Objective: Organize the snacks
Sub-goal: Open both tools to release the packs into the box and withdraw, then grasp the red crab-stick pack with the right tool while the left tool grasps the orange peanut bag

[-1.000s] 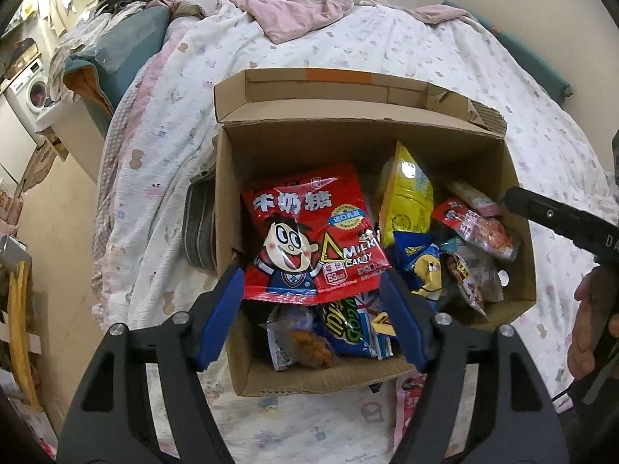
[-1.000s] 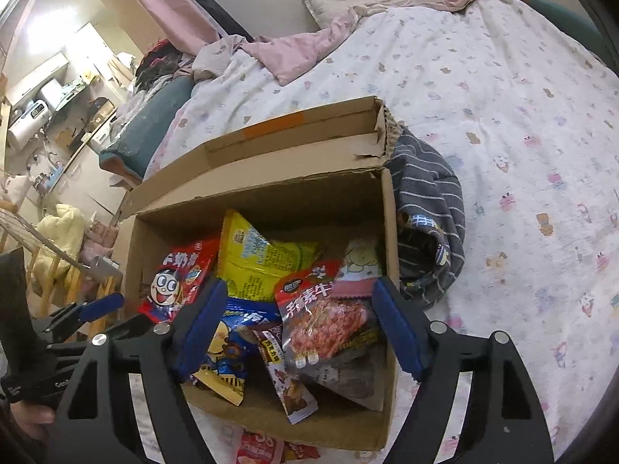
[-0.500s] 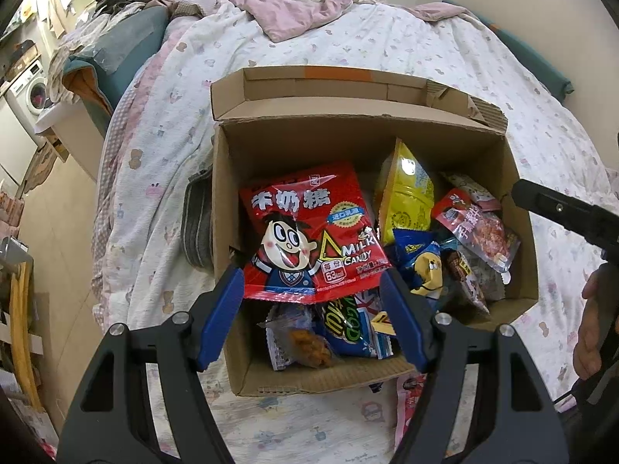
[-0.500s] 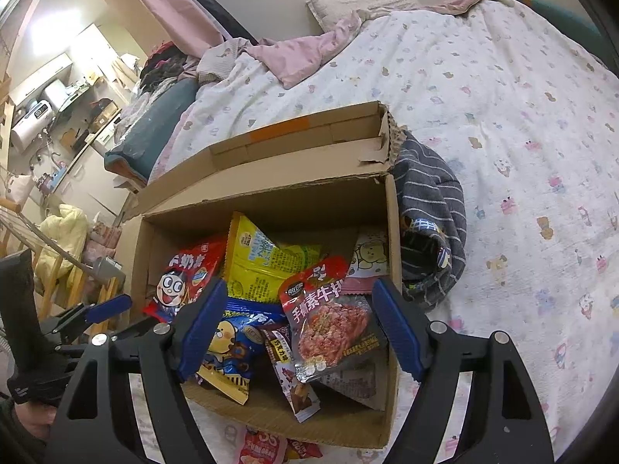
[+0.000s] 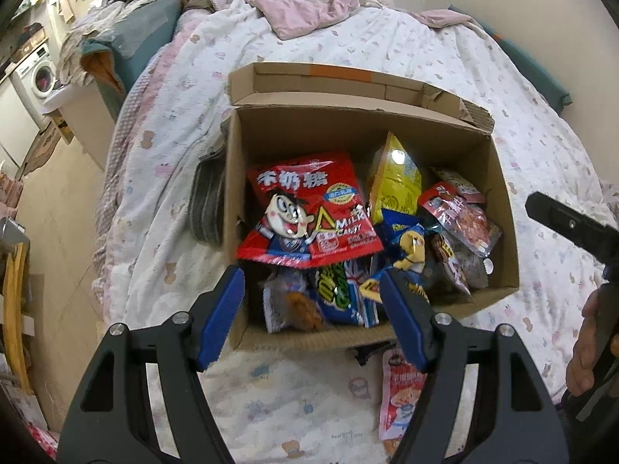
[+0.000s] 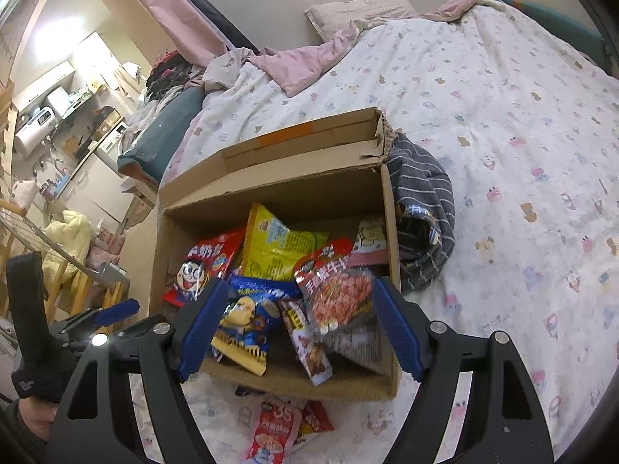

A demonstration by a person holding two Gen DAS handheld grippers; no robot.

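An open cardboard box [image 5: 359, 131] [image 6: 271, 197] sits on the bed, filled with snack packets. A red milk candy bag [image 5: 305, 208] [image 6: 201, 266] lies at its left, a yellow bag [image 5: 394, 181] [image 6: 278, 247] stands behind, and a red meat snack packet [image 5: 464, 216] [image 6: 336, 286] and a blue packet [image 6: 247, 317] lie at the right and middle. My left gripper [image 5: 313, 317] is open and empty above the box's near edge. My right gripper [image 6: 298, 332] is open and empty over the box's near right part. A pink-red packet [image 5: 400, 398] [image 6: 274, 429] lies on the sheet in front of the box.
The bed's patterned sheet [image 6: 503, 123] spreads to the right and behind. A grey striped garment [image 6: 421, 212] lies against the box's right side. A pink blanket [image 5: 309, 15] and a pillow [image 6: 359, 11] lie at the head. Floor and furniture [image 5: 38, 77] are left of the bed.
Both grippers have pulled back a little from the box, so it sits slightly farther and more of the sheet in front shows. Both stay open and empty.
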